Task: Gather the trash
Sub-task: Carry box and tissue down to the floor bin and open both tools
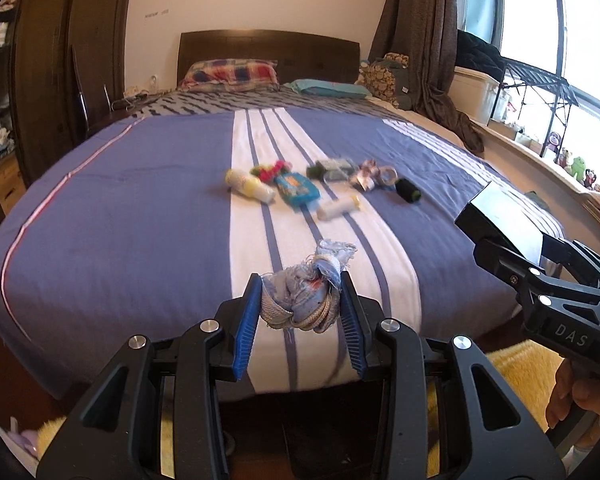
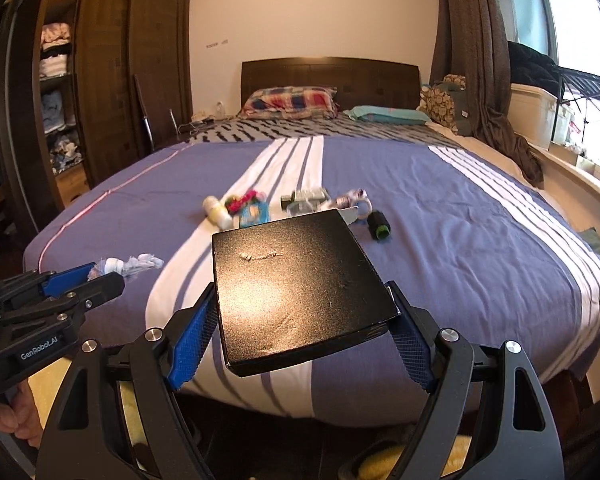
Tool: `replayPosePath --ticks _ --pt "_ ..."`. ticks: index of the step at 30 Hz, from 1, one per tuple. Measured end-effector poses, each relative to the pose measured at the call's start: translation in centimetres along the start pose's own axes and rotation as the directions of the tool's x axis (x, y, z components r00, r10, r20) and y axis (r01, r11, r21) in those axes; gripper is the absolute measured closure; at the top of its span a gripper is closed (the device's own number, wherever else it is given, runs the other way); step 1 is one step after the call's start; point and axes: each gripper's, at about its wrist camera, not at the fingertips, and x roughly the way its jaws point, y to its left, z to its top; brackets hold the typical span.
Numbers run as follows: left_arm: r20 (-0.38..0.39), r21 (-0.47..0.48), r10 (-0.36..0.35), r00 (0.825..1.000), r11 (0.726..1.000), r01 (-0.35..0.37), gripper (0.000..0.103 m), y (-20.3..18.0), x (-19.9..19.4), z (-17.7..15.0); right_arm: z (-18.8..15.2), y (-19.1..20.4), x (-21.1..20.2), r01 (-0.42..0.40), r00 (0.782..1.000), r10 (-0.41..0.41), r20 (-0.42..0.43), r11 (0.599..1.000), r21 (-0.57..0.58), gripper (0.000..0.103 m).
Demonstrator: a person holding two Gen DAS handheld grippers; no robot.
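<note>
The left gripper (image 1: 300, 300) is clamped on a frayed, knotted wad of blue-grey rag (image 1: 308, 296), its blue pads pressing the bundle from both sides. The right gripper (image 2: 300, 320) stands wide, but only because it holds a wide thing: a flat black box (image 2: 296, 288), pinched by its side edges and carried level. Both are raised over the near end of the bed (image 1: 120, 208), above the foot of the blue-and-white striped cover.

So two pieces appear to be picked up. No bin or bag shows in either view, so where they should go cannot be told, and neither piece is put away yet.

Most of the work looks left to do. A loose cluster of small things lies in the middle of the bed, on and beside the white stripe, well beyond both grippers. At the left is a pale yellow bottle (image 1: 248, 186) on its side; just right of it are a pink and green bit (image 1: 270, 170) and a blue packet (image 1: 296, 188). Nearer lies a white tube (image 1: 338, 208). Farther right are some dark green and grey packaging (image 1: 332, 169), crumpled shiny wrappers (image 1: 374, 176), and at the far right a black spool (image 1: 407, 191) with a green end. They are blurred, so what each one is remains partly guesswork.

My judgement: early in the job, with both grippers full and the pile nearly whole.
</note>
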Motion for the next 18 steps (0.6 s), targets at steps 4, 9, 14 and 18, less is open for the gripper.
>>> replayPosePath --ticks 4,9,14,18 --pt "-0.047 0.008 -0.006 0.999 1.0 0.006 0.067 -0.4 0.3 -2.5 -2.4 0.5 0.2 -0.003 0.999 0.003 -0.052 1.0 -0.008 0.022" --pt "-0.137 -0.011 -0.009 0.991 1.0 0.008 0.067 -0.1 2.0 -5.6 -5.5 0.6 1.4 -0.014 0.99 0.011 -0.14 1.0 -0.014 0.022" --pt "-0.222 -0.026 -0.013 0.975 1.0 0.007 0.067 0.5 4.1 -8.3 -7.8 0.8 2.9 -0.017 0.976 0.014 -0.218 1.0 -0.01 0.022" --pt "-0.298 -0.033 -0.023 0.954 0.999 0.014 0.067 0.7 6.0 -10.7 -9.6 0.5 4.4 -0.036 0.956 0.041 -0.29 0.999 0.023 0.022"
